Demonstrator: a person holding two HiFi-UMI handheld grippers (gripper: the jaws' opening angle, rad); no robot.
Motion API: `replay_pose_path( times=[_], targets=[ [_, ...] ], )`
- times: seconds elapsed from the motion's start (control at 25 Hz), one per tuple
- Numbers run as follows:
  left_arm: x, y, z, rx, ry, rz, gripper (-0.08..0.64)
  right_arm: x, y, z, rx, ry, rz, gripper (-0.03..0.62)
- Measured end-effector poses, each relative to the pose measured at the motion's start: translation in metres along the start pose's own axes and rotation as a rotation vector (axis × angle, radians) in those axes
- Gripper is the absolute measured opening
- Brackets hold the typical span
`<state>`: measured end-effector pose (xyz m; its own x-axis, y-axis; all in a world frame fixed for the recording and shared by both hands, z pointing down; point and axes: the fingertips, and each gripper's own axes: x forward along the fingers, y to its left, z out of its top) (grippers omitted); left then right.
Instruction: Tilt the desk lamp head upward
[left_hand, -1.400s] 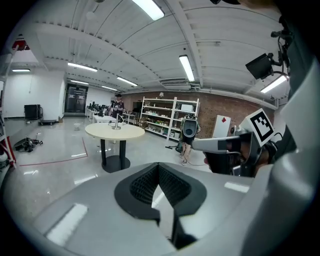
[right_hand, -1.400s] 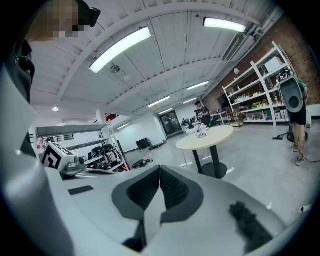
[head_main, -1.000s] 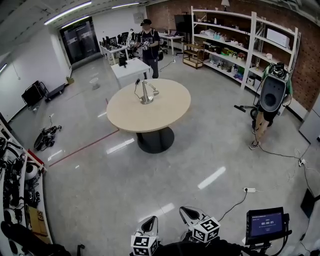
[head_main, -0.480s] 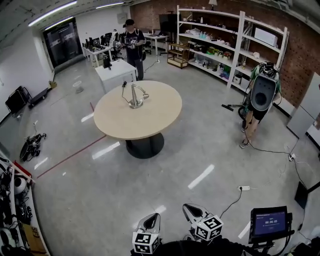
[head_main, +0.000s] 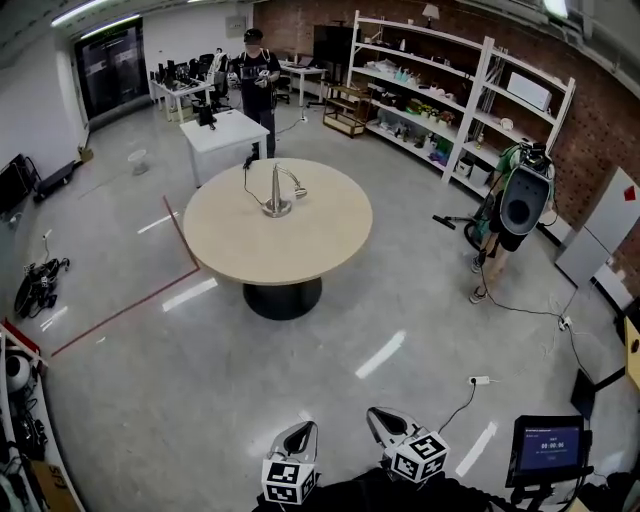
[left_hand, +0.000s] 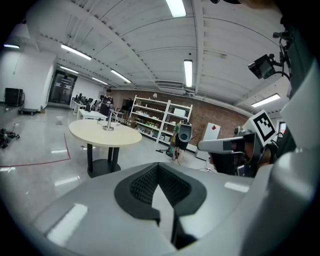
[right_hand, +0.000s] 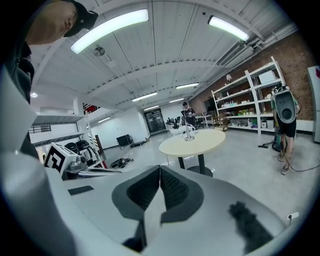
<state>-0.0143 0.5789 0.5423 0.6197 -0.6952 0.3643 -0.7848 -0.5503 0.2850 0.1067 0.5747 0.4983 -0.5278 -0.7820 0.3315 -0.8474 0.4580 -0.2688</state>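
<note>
Approach is the step in hand. The desk lamp (head_main: 277, 192) stands on the round table (head_main: 300, 250), toward that table's far-left part and in from its rim. Both tools are well short of the table, on its near side. The left gripper (left_hand: 159, 170) has its jaws pressed together with nothing between them. The right gripper (right_hand: 160, 172) is likewise pressed together and empty.

Recommended procedure:
- Spread one tool's jaws before reaching the table.
- Close them on the lamp head, not the stem, and raise the head about its joint.
- Steady the base with the other tool if it slides.

The head's present angle is too small to tell from here.

Clearance:
- Open floor lies between the tools and the table's near edge.
- A red floor line (head_main: 130, 305) runs off to the table's left.
- A cable (head_main: 470, 395) lies on the floor to the table's near right.
- One person (head_main: 255, 70) stands beyond the table's far edge.
- A second person (head_main: 510, 210) is well to its right.

The near side offers the freest approach.
</note>
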Motion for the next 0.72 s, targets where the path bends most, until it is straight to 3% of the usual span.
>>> replay_pose_path(
  times=[0.28, 0.48, 0.6, 0.72],
  targets=[
    [0.0, 0.034, 0.01, -0.034, -0.006, 0.062, 0.006, 0.039, 0.01, 0.009, -0.007, 0.034, 0.059, 0.006],
    [0.023, 0.045, 0.026, -0.023, 0.007, 0.141, 0.006, 0.067, -0.013, 0.021, 0.015, 0.026, 0.142, 0.006],
    [0.059, 0.038, 0.048, -0.001, -0.004, 0.189, 0.006, 0.081, -0.052, 0.043, 0.016, 0.0, 0.184, 0.006],
    [0.132, 0.012, 0.068, 0.03, 0.001, 0.209, 0.006, 0.088, -0.127, 0.07, 0.011, -0.026, 0.213, 0.006]
  ],
)
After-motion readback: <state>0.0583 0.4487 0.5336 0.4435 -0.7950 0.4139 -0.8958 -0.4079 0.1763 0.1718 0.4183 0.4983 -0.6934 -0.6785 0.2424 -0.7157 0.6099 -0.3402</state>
